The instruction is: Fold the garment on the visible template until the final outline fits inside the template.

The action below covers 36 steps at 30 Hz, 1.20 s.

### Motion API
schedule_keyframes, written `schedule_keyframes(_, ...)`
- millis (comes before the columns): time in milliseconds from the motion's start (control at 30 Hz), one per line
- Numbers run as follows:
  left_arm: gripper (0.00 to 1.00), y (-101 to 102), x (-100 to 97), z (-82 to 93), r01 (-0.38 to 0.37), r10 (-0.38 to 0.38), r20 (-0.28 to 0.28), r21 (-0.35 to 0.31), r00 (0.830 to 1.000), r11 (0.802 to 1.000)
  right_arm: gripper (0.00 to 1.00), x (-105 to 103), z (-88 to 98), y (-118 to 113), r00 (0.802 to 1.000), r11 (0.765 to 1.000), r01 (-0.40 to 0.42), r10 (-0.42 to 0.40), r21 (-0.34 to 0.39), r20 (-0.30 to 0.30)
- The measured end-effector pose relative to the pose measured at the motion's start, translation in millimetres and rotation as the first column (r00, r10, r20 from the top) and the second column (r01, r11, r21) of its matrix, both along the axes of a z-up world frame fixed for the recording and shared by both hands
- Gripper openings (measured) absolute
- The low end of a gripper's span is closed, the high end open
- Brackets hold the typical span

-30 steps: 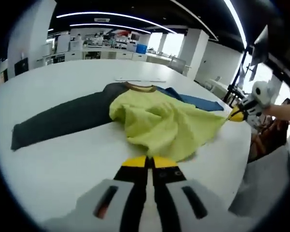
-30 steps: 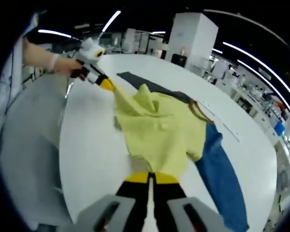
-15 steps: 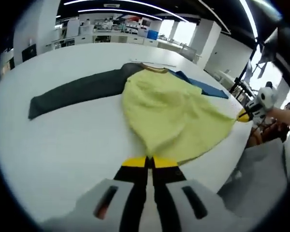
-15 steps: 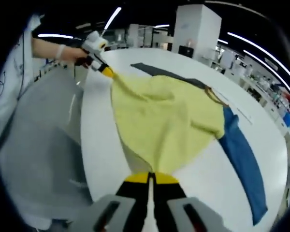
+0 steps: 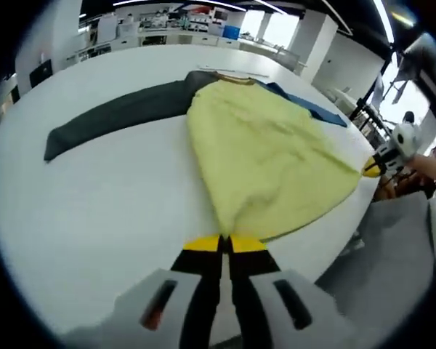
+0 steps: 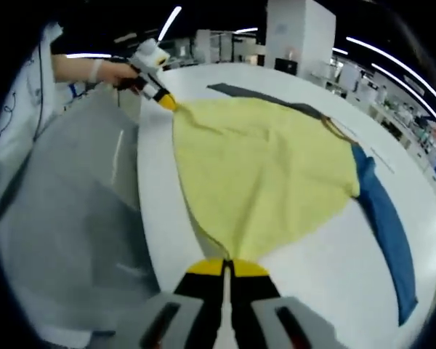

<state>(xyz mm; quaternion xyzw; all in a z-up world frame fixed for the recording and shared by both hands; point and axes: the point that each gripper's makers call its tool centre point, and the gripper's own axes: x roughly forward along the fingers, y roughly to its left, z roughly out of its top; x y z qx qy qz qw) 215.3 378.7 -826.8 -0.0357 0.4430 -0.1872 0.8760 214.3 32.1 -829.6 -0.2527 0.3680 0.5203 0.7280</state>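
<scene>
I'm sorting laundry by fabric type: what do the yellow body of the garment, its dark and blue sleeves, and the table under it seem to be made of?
Yellow body: soft knit cloth, matte, slightly fuzzy, with limp wrinkles; likely cotton or fleece, not certain. Dark sleeve and blue sleeve: similar matte cloth lying flat, weave too small to tell. Table: hard, smooth white surface with a faint sheen, probably laminate or painted board.

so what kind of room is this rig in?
Likely an open-plan lab or workshop: long ceiling light strips, rows of cluttered benches in the background, and a big white table holding the yellow garment.
</scene>
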Motion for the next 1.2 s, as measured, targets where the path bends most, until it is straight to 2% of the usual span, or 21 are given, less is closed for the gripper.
schedule_keyframes(167,0.0,-5.5,-11.0,-6.5,0.014,-0.015,-0.053,-0.014,0.998,1.0,0.0,-4.4,-5.4,-5.1,1.0,1.0,0.005,-0.005,-0.019,-0.014)
schedule_keyframes(300,0.0,-8.2,-15.6,-10.9,0.024,-0.025,-0.067,-0.017,0.997,1.0,0.0,-5.3,-9.6,-9.0,1.0,1.0,0.011,-0.012,-0.029,-0.026)
schedule_keyframes(833,0.0,-9.0,-17.5,-15.8,0.035,-0.037,-0.052,-0.024,0.998,0.999,0.0,-4.4,-11.3,-10.5,0.999,0.999,0.002,-0.003,-0.035,-0.036)
schedule_keyframes(967,0.07,-10.0,-18.9,-13.2,0.047,-0.049,-0.033,-0.057,0.998,0.997,0.01,-4.7,-8.3,-9.8,0.999,1.0,0.0,0.0,-0.017,-0.033)
schedule_keyframes(1100,0.22,-13.8,-18.5,-8.1,0.067,-0.067,0.001,-0.072,0.998,0.995,0.16,-3.0,0.6,-4.0,0.999,0.999,0.027,-0.025,0.046,-0.04)
schedule_keyframes(1133,0.27,-14.4,-17.1,-6.7,0.073,-0.072,0.013,-0.075,0.997,0.995,0.23,-2.3,2.6,-2.6,0.999,0.998,0.033,-0.031,0.061,-0.038)
schedule_keyframes(1200,0.43,-19.2,-15.2,-0.9,0.092,-0.089,0.047,-0.072,0.995,0.993,0.43,5.1,7.2,-0.4,0.998,0.993,0.069,-0.068,0.095,-0.016)
